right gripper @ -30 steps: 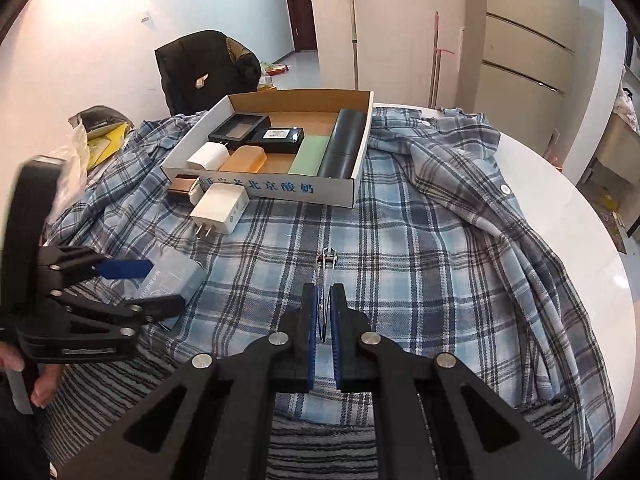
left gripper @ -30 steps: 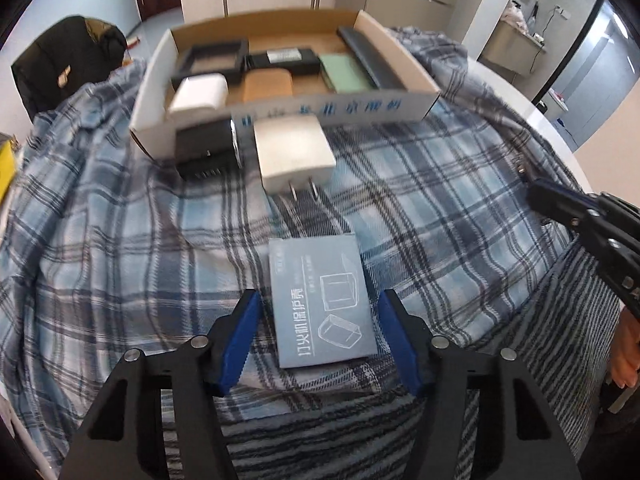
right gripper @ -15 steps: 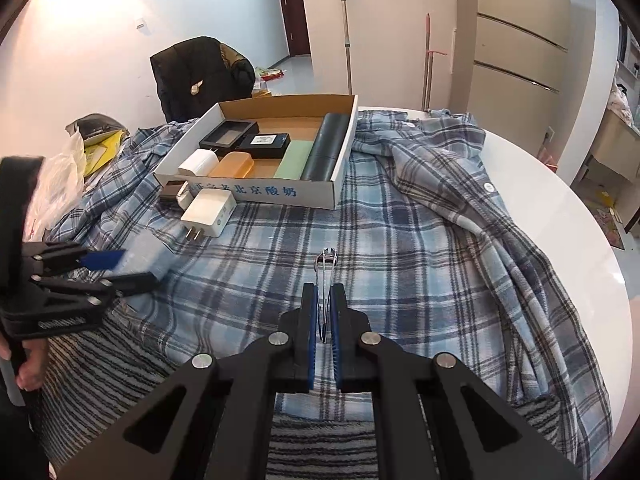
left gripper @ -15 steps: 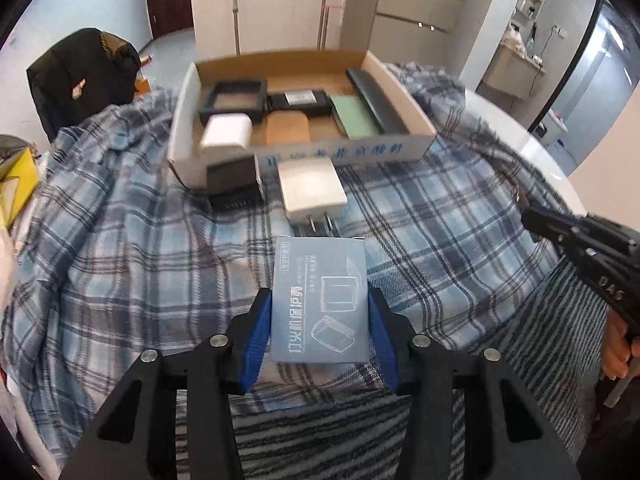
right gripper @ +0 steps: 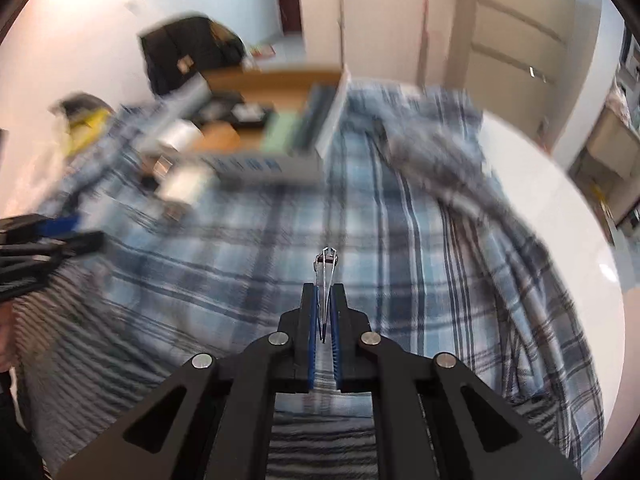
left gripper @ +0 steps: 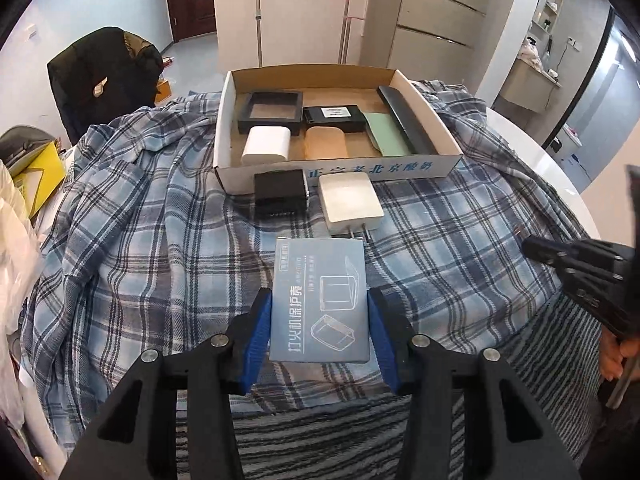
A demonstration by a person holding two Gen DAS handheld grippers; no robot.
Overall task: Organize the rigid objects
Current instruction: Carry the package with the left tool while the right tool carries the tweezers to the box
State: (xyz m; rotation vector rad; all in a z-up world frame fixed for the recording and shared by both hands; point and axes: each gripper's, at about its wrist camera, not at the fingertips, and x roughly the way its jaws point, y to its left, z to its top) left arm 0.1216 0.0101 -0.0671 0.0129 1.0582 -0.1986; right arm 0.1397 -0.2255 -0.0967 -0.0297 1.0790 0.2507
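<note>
My left gripper (left gripper: 319,312) is shut on a small grey-blue printed carton (left gripper: 320,272), its blue pads pressing both long sides, and holds it just above the plaid cloth. Beyond it a white plug charger (left gripper: 350,202) and a black charger (left gripper: 280,192) lie against the front wall of an open cardboard box (left gripper: 436,168). The box holds a black frame, a black pack, a white block, a tan block, a green slab and a long black bar. My right gripper (right gripper: 324,294) is shut on a thin metal clip (right gripper: 327,260) that sticks out past its tips. The right wrist view is motion-blurred.
A blue plaid shirt (left gripper: 140,240) covers a round white table (right gripper: 560,208), with striped cloth (left gripper: 540,360) at the near edge. A black jacket (left gripper: 108,64) hangs on a chair at the back left, and a yellow bag (left gripper: 40,172) sits at the left. The right gripper's frame (left gripper: 592,268) is at the right.
The left jaws closed on the grey-blue carton and raised it off the cloth. The right gripper, still holding the clip, shifted, and its view has gone blurred.
</note>
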